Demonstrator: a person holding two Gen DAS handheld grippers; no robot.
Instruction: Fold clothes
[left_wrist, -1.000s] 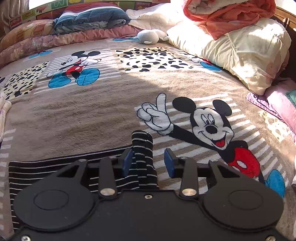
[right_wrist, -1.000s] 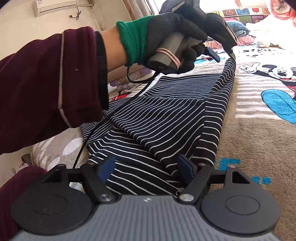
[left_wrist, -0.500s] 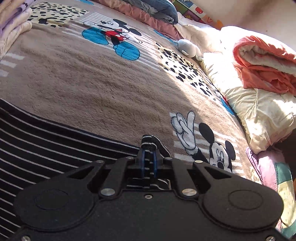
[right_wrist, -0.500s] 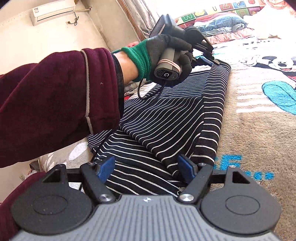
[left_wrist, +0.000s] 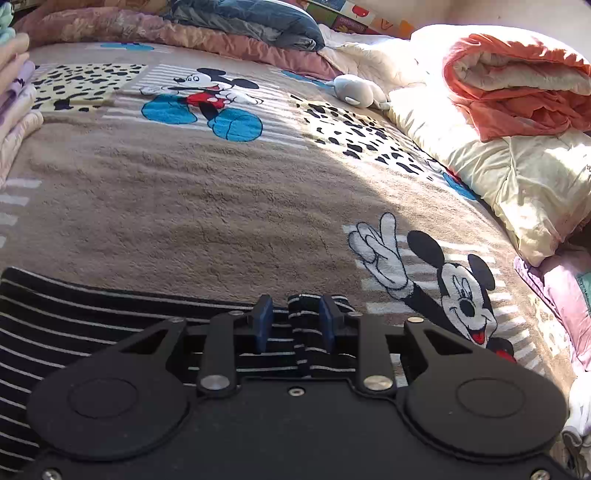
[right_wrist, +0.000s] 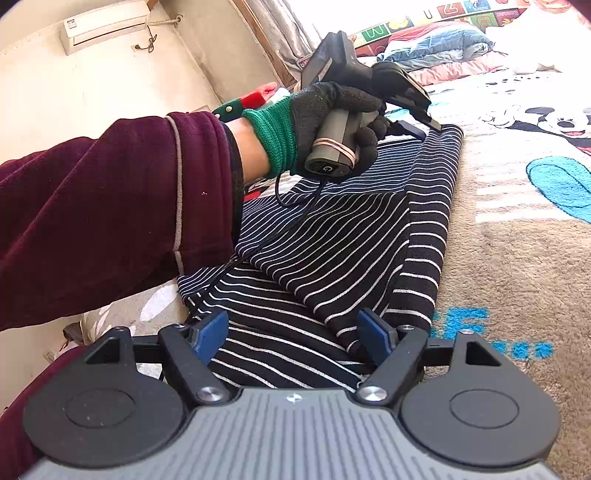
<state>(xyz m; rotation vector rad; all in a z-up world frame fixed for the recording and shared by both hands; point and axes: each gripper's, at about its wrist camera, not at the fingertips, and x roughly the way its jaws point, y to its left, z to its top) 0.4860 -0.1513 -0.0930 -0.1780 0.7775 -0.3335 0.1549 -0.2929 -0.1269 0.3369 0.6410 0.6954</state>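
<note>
A black garment with thin white stripes (right_wrist: 332, 236) lies on the bed, its sleeve folded along the right edge. In the left wrist view the garment (left_wrist: 92, 321) spreads lower left, and the sleeve cuff (left_wrist: 314, 306) lies between the fingers. My left gripper (left_wrist: 293, 325) is open around the cuff, its blue pads apart. It also shows in the right wrist view (right_wrist: 421, 127), held by a gloved hand at the garment's far corner. My right gripper (right_wrist: 295, 332) is open over the near hem, touching nothing clearly.
A brown Mickey Mouse blanket (left_wrist: 221, 199) covers the bed. A cream quilt (left_wrist: 517, 170) with an orange blanket (left_wrist: 517, 92) sits at the right, pillows (left_wrist: 240, 22) and a grey plush toy (left_wrist: 358, 90) at the back. Folded clothes (left_wrist: 14, 103) lie at the left.
My left gripper was open, shut on the sleeve cuff half a second ago, and has opened again with the cuff lying flat. The right gripper stayed open over the hem.
</note>
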